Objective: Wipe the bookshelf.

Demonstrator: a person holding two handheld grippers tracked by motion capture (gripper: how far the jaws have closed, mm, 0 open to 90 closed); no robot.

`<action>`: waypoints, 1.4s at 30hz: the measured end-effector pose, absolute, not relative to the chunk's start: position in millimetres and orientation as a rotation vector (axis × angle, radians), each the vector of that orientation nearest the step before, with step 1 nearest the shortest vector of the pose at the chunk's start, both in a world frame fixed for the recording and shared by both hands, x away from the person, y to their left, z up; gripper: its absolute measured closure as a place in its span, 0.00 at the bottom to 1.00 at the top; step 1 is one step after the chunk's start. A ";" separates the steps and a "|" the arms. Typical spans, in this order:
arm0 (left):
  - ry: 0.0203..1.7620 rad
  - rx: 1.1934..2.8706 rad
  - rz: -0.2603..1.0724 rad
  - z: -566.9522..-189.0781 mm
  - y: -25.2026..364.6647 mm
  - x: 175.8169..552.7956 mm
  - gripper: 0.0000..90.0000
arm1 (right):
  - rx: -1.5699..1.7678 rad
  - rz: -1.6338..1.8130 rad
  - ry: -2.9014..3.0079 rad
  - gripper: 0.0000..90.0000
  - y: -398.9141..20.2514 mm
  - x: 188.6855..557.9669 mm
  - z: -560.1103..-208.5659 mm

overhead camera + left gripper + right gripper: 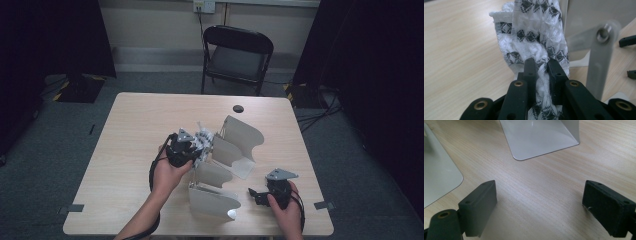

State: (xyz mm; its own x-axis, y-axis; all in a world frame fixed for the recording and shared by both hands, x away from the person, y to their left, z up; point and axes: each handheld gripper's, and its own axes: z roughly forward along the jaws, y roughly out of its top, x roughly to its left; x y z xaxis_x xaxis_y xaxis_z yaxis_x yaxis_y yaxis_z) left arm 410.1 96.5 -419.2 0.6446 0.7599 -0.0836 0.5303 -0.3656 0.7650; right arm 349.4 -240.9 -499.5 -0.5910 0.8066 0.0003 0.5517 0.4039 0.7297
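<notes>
We see left gripper (541,65) pinching patterned white cloth (534,37) beside metal bookends (235,145); right gripper (539,207) jaws spread wide.

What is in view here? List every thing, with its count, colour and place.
cloth: one, white with a black pattern, mid-table, pinched in the left claw
metal bookends: several, pale grey, standing mid-table; exact count unclear
table: one, light wood, centre
cable hole: one, dark, far side of the table top
folding chair: one, black, behind the table
wall socket: one, white, on the wall above the chair
left claw: one, black, shut on the cloth beside the bookends
right claw: one, black, open over bare table near the front right
hands: two, at the near edge
</notes>
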 end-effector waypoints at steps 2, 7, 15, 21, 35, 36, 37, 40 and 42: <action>1.016 2.060 0.349 -426.4 98.5 409.6 0.88 | 1.175 1.002 2.313 0.13 -240.9 349.4 -499.4; 1.020 2.068 0.327 -441.1 99.6 407.2 0.88 | 1.175 1.002 2.313 0.13 -240.8 349.4 -499.5; 1.013 2.118 0.322 -460.2 103.5 401.7 0.88 | 1.175 1.001 2.313 0.13 -240.9 349.4 -499.4; 1.039 2.149 0.329 -476.1 107.5 397.5 0.88 | 1.175 1.001 2.313 0.13 -240.8 349.3 -499.4; 1.090 2.076 0.387 -432.7 126.5 402.0 0.87 | 1.175 1.001 2.313 0.13 -240.8 349.3 -499.5; 1.090 2.076 0.387 -432.7 126.5 402.0 0.87 | 1.175 1.001 2.313 0.13 -240.8 349.3 -499.5; 1.091 2.068 0.394 -427.3 128.0 402.7 0.87 | 1.175 1.001 2.313 0.13 -240.8 349.3 -499.5; 1.078 2.055 0.419 -409.9 130.2 405.7 0.87 | 1.175 1.001 2.313 0.13 -240.8 349.3 -499.5; 1.063 2.044 0.438 -398.6 128.6 407.9 0.87 | 1.175 1.001 2.313 0.13 -240.8 349.3 -499.5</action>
State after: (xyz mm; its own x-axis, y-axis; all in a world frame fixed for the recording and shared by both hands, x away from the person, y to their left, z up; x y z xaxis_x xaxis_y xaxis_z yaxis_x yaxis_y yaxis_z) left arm 407.9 128.6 -398.6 0.5915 0.8049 -0.0477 0.5379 -0.3499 0.7670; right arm 349.3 -240.8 -499.5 -0.5900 0.8074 0.0007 0.5530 0.4035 0.7289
